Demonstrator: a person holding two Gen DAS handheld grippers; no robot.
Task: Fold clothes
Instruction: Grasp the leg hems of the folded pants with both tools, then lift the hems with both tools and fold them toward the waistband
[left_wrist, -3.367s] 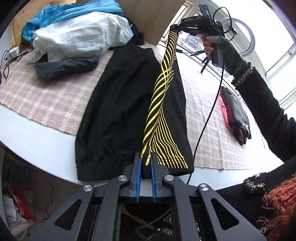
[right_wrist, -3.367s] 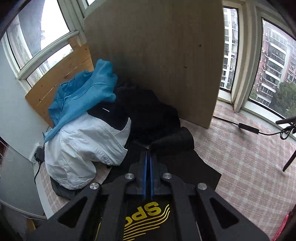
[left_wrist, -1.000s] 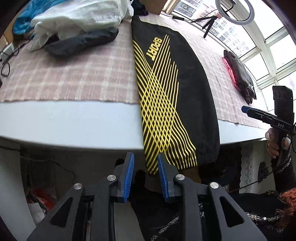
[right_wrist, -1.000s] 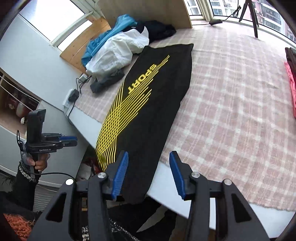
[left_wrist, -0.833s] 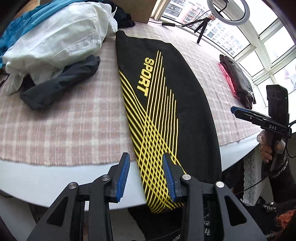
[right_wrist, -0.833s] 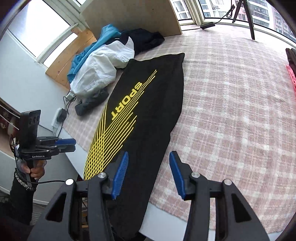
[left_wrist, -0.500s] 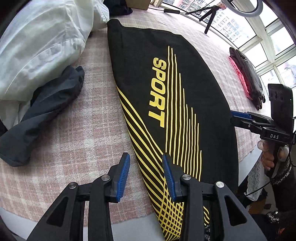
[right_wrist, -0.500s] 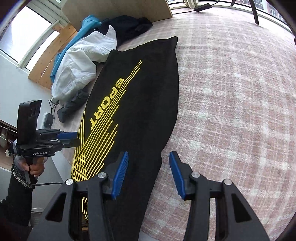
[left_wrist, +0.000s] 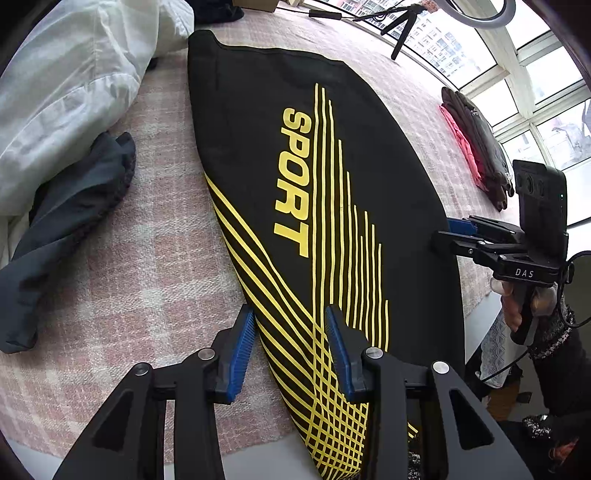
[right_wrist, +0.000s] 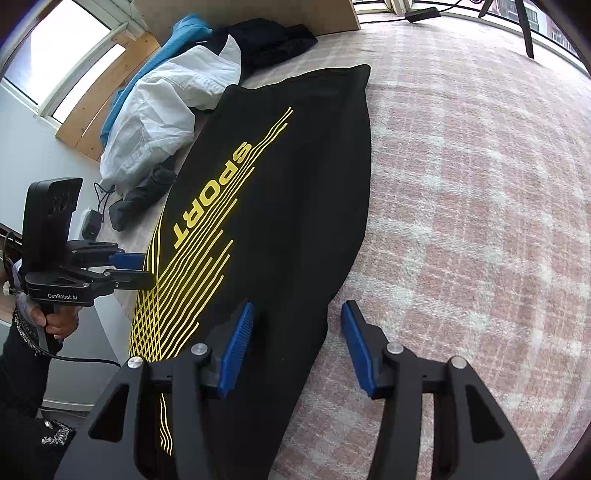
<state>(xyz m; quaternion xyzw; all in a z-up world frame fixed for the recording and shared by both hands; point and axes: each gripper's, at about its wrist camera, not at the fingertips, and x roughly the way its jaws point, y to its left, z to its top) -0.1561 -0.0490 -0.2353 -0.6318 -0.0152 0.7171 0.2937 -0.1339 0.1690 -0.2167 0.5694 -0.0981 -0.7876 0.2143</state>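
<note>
The trousers (left_wrist: 388, 177) are showing black with yellow stripes and yellow "SPORT" lettering. The cloth (right_wrist: 480, 184) over the desk is showing a pink-and-white check. The tongs are wearing blue pads (left_wrist: 242, 347) on black frames. Beside the trousers, a white garment (left_wrist: 74, 92), a dark grey garment (left_wrist: 66, 218) and a blue garment (right_wrist: 173, 40) are lying.

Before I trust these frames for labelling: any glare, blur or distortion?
Left wrist view: windows blown out, strong fisheye bowing the black SPORT garment, print sharp. Right wrist view: window overexposed, plaid cloth curved, no motion blur.
</note>
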